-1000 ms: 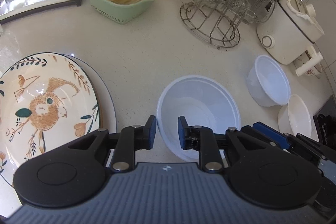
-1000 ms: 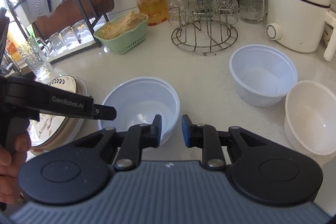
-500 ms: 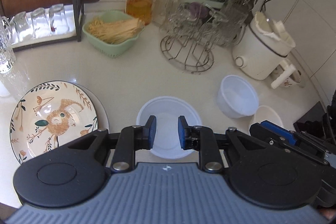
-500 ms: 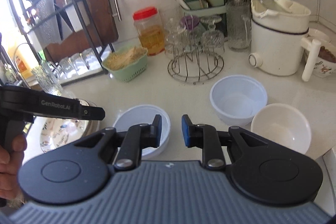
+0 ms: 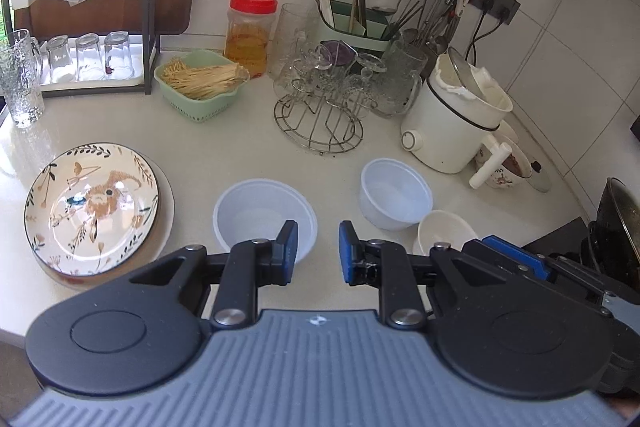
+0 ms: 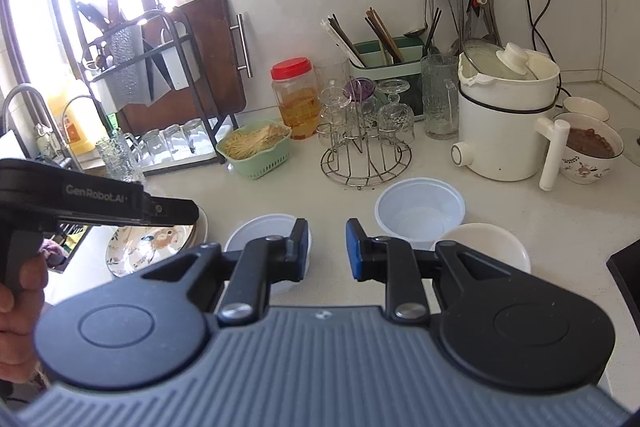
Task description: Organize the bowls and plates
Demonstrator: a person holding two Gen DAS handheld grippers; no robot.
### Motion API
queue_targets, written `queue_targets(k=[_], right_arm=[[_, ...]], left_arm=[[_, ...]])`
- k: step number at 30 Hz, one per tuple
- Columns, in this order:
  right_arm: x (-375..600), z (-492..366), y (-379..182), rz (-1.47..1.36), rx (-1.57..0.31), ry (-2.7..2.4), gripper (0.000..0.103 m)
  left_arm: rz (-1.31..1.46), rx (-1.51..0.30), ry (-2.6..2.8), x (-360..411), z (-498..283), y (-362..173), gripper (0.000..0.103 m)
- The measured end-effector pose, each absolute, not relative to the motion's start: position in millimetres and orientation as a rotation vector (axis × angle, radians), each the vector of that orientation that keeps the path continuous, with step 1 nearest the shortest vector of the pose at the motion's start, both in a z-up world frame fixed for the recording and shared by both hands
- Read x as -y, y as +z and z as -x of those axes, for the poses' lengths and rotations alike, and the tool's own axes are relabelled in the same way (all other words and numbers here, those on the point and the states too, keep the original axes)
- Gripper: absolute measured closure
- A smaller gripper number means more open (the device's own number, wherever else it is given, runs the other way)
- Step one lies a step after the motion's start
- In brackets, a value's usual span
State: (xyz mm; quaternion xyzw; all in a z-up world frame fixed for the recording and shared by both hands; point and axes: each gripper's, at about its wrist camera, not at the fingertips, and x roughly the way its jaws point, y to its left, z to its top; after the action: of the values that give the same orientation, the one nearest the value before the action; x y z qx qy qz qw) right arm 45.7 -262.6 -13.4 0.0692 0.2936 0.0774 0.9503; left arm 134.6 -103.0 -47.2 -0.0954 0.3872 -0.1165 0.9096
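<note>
A patterned plate [image 5: 91, 203] lies on a stack of plates at the left of the white counter; it also shows in the right wrist view [image 6: 152, 247]. A wide translucent plastic bowl [image 5: 264, 211] [image 6: 264, 227] sits mid-counter. A deeper plastic bowl [image 5: 396, 195] [image 6: 420, 207] stands to its right, with a white ceramic bowl [image 5: 444, 231] [image 6: 488, 243] in front of it. My left gripper [image 5: 318, 249] is open and empty, high above the counter. My right gripper [image 6: 328, 247] is open and empty, also raised.
A wire glass rack [image 5: 320, 115], a green basket of sticks [image 5: 200, 83], a red-lidded jar [image 5: 250, 31], a white electric pot [image 5: 456, 123] and a filled patterned bowl [image 6: 592, 147] crowd the back. A black rack with glasses [image 5: 88, 59] stands far left.
Both grippers have risen and pulled back from the bowls, so the whole counter shows. Their jaws stay open and empty. The bowls and plates have not moved.
</note>
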Motion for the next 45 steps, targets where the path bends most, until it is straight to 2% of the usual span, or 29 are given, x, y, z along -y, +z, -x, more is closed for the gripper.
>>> queue_targets(k=[16, 27, 34, 36, 40, 42, 45], right_arm=[[280, -25, -24, -0.152, -0.608, 0.131, 0.079], [286, -51, -32, -0.181, -0.618, 0.070, 0.079], [292, -72, -46, -0.182, -0.650, 0.042, 0.079], [297, -79, -50, -0.170, -0.655, 0.028, 0.079], [314, -97, -53, -0.203, -0.667, -0.001, 0.079], [319, -106, -55, -0.221, -0.668, -0.010, 0.079], [323, -122, -62, -0.230, -0.689, -0.021, 0.078]], left_arm=[[0.153, -0.833, -0.277, 125, -124, -55, 0.078], [0.149, -0.863, -0.300, 127, -151, -61, 0.078], [0.161, -0.908, -0.333, 135, -196, -80, 0.078], [0.166, -0.919, -0.341, 140, -213, -86, 0.070], [0.134, -0.934, -0.356, 157, -240, -91, 0.065], [0.131, -0.942, -0.373, 164, -254, -96, 0.055], [0.118, -0.962, -0.385, 174, -273, -106, 0.051]])
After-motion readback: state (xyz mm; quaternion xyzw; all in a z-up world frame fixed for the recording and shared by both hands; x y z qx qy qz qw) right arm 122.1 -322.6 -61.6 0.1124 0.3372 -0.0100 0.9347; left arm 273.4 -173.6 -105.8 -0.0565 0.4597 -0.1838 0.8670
